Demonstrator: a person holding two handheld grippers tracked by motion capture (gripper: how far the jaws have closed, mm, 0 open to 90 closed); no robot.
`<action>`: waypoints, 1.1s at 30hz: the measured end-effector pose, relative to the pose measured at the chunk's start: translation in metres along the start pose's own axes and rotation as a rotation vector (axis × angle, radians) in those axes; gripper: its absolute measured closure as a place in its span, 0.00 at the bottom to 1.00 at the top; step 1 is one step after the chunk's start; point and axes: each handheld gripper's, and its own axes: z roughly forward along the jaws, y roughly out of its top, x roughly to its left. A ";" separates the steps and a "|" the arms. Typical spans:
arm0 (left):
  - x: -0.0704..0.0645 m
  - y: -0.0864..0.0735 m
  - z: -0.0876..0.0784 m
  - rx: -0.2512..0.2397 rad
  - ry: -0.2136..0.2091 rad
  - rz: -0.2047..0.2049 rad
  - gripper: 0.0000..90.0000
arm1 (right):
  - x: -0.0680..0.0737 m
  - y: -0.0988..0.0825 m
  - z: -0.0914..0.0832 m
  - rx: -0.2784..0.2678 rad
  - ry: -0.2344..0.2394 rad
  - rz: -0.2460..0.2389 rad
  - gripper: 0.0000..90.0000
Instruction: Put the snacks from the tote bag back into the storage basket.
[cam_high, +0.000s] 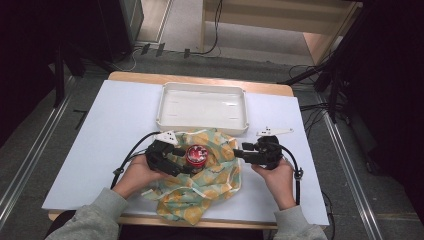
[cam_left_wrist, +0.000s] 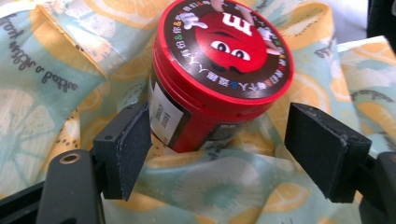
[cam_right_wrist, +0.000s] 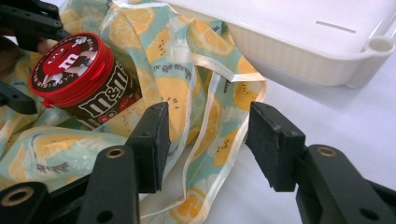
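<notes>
Left gripper (cam_left_wrist: 219, 149) spread around jar (cam_left_wrist: 219, 70), right gripper (cam_right_wrist: 205, 140) spread over cloth (cam_right_wrist: 187, 70) near desk front edge: jar may tip on soft folds.

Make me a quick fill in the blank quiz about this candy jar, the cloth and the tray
1. The candy jar has a lid coloured ____.
2. The jar sits on a cloth printed with slices of ____.
3. The white tray holds ____.
4. The jaws of the left gripper stand on either side of the ____.

Missing words: red; citrus fruit; nothing; jar
</notes>
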 end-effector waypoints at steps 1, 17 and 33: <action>0.001 0.000 0.001 -0.005 -0.006 0.000 0.26 | 0.000 0.000 0.000 0.002 0.000 -0.002 0.56; 0.006 0.003 0.021 -0.010 -0.013 0.027 0.23 | 0.001 -0.005 -0.002 -0.005 -0.002 0.010 0.56; 0.006 0.001 0.040 -0.039 0.003 0.045 0.19 | 0.003 -0.008 0.004 0.021 -0.007 0.004 0.56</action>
